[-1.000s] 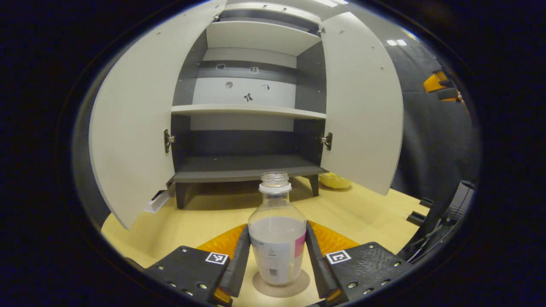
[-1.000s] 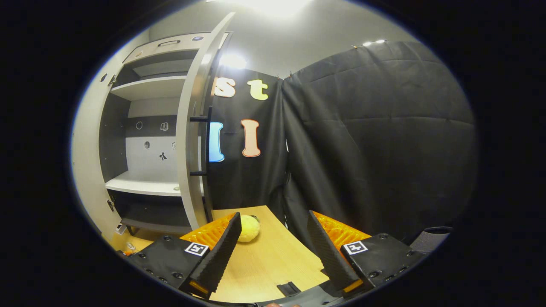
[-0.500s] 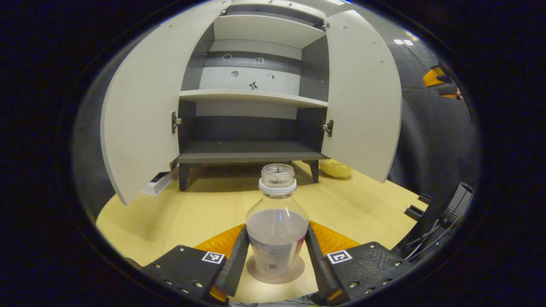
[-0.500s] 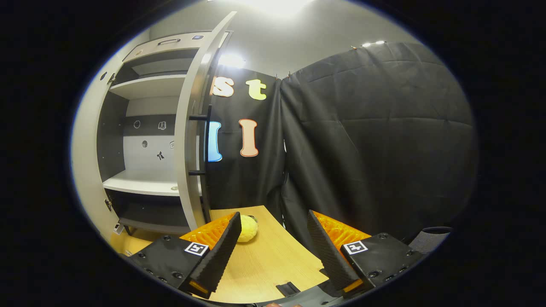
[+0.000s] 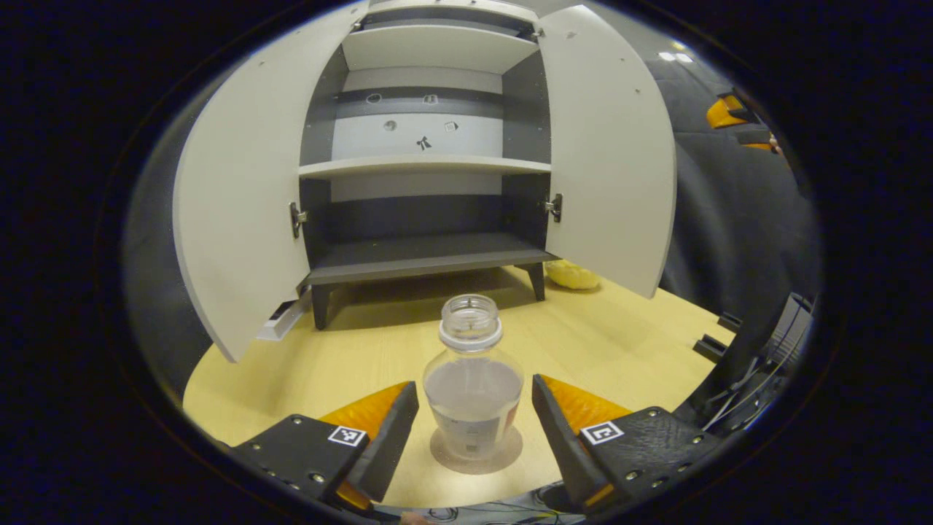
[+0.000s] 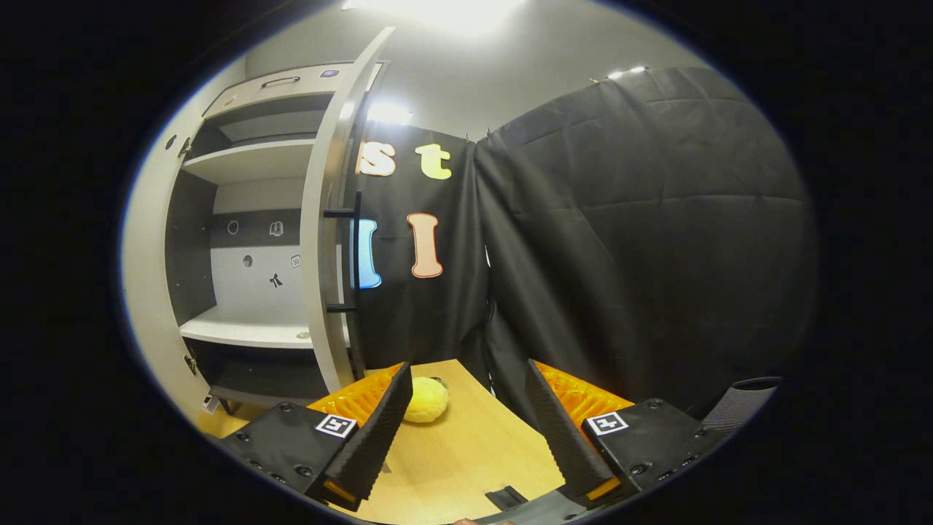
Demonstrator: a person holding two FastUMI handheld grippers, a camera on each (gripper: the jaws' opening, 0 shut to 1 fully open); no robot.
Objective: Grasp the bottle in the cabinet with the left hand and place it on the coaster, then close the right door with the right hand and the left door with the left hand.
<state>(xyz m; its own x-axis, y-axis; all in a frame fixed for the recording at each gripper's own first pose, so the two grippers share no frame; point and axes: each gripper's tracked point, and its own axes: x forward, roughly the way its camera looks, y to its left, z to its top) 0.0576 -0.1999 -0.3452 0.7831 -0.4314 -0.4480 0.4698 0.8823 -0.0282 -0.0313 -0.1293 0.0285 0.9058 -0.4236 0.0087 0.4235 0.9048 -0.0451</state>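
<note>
Left gripper view first, by size: the cabinet [image 5: 426,146] fills the upper half from ten o'clock to two o'clock, both doors swung wide, shelves bare. Its left door [image 5: 240,197] stands at nine o'clock, its right door [image 5: 609,153] at two o'clock. Below them the wooden table [image 5: 619,343] spreads across the lower half.

At six o'clock the bottle [image 5: 472,386] stands upright on the round coaster [image 5: 475,453]. What has changed: half a second ago the left gripper [image 5: 475,430] had its fingers pressed against the bottle's sides; now they are spread wide, with bare table showing on either side of the glass. The bottle has been let go and stays upright, so I judge the placing step done and the doors next.

Right gripper view: the right door [image 6: 328,219] shows edge-on at ten o'clock, its dark handle [image 6: 353,259] facing the cloth wall. The right gripper [image 6: 466,430] hangs at six o'clock, fingers wide apart and holding nothing, much as it was a second ago. A small yellow object [image 6: 426,399] lies on the table just beyond its left finger. Closing that door likely means reaching to its outer face and pushing inward.
</note>
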